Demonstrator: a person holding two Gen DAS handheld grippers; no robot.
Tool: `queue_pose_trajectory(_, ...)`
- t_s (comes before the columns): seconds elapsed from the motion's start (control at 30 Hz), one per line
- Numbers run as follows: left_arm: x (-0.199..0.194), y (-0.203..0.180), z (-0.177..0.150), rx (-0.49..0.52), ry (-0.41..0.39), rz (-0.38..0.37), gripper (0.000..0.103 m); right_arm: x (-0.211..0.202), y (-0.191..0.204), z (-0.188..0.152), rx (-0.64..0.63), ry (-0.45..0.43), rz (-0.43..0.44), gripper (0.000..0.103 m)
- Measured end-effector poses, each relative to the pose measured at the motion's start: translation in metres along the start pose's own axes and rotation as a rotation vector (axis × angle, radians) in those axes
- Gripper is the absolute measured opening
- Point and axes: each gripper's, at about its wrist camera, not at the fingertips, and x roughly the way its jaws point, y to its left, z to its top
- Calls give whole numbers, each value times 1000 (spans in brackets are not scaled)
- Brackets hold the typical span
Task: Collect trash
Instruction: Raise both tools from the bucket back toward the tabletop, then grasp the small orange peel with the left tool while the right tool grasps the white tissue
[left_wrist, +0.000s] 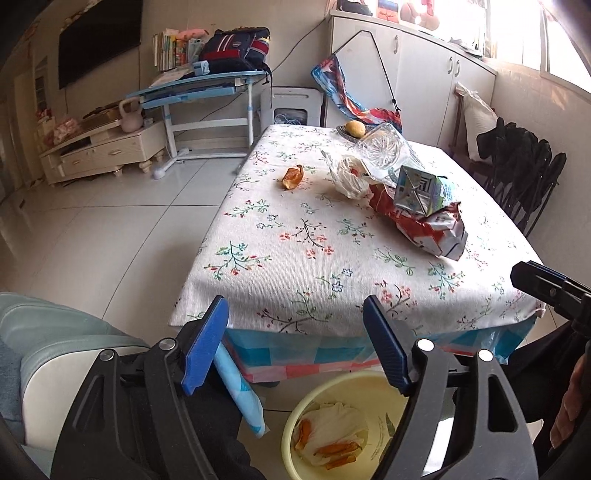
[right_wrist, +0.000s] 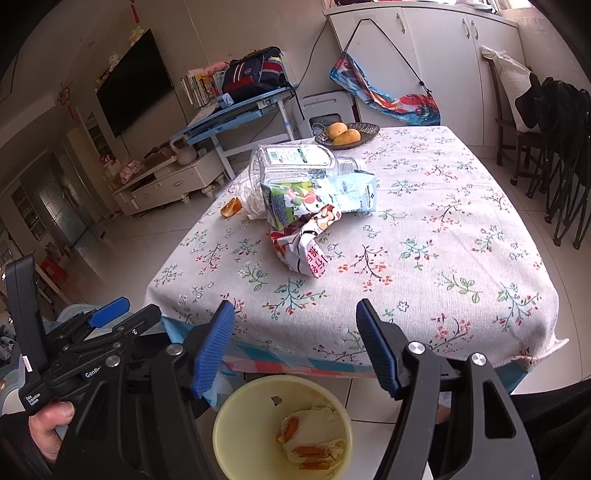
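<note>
Between pickups — both grippers empty above the bin, trash still on the table.

The left gripper (left_wrist: 295, 343) and the right gripper (right_wrist: 295, 347) both stand with jaws wide apart and nothing between the pads, low in frame at the near table edge. The yellow bin (right_wrist: 240, 406) sits on the floor at bottom centre and already holds tissue and orange peel (right_wrist: 310, 450). Left on the floral tablecloth (left_wrist: 295, 236): one peel piece (left_wrist: 293, 177) toward the upper left, and a heap at upper centre of carton (right_wrist: 332, 199), red snack wrapper (left_wrist: 432, 225) and clear plastic bottle (right_wrist: 295, 157). Judged step: one item dropped, next reach pending — it calls for extending over the table to the heap or the peel and closing on one piece. The right view shows the bottle's label and the fruit bowl (right_wrist: 347, 134) clearly; the left view shows them half hidden behind crumpled plastic.
</note>
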Motion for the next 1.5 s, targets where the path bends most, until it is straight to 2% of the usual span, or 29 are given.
queue_pose_trajectory(0.33, 34, -2, 31, 0, -19, -19, 73, 21, -7, 9, 7, 37, -2, 68)
queue_pose_trajectory(0.5, 56, 3, 50, -37, -15, -30, 73, 30, -10, 12, 18, 50, -4, 68)
queue_pose_trajectory(0.6, 68, 8, 62, -57, -22, -21, 73, 23, -4, 14, -9, -3, -26, 68)
queue_pose_trajectory(0.67, 76, 13, 72, -67, -30, 0, 73, 12, 10, 17, -65, -57, 12, 68)
queue_pose_trajectory(0.73, 84, 19, 82, -81, -36, 18, 73, 10, 27, 20, -123, -73, 76, 68)
queue_pose_trajectory(0.8, 90, 27, 91, -99, -47, 40, 73, 22, 43, 24, -164, -36, 132, 68)
queue_pose_trajectory(0.93, 97, 48, 102, -157, -59, 79, 73, 57, 66, 33, -192, 20, 173, 68)
queue_pose_trajectory(1.1, 99, 78, 104, -280, -57, 142, 73, 109, 86, 53, -237, 43, 158, 68)
queue_pose_trajectory(1.2, 100, 90, 104, -321, -54, 137, 73, 135, 82, 69, -222, 67, 121, 68)
queue_pose_trajectory(1.33, 106, 85, 106, -293, -32, 108, 74, 144, 63, 88, -158, 63, 79, 67)
queue_pose_trajectory(1.43, 117, 71, 112, -227, -8, 75, 75, 151, 61, 95, -179, 75, 63, 67)
queue_pose_trajectory(1.47, 121, 66, 114, -198, -1, 69, 75, 154, 63, 95, -197, 86, 56, 65)
queue_pose_trajectory(1.5, 124, 61, 117, -171, 2, 71, 75, 158, 66, 95, -221, 98, 46, 59)
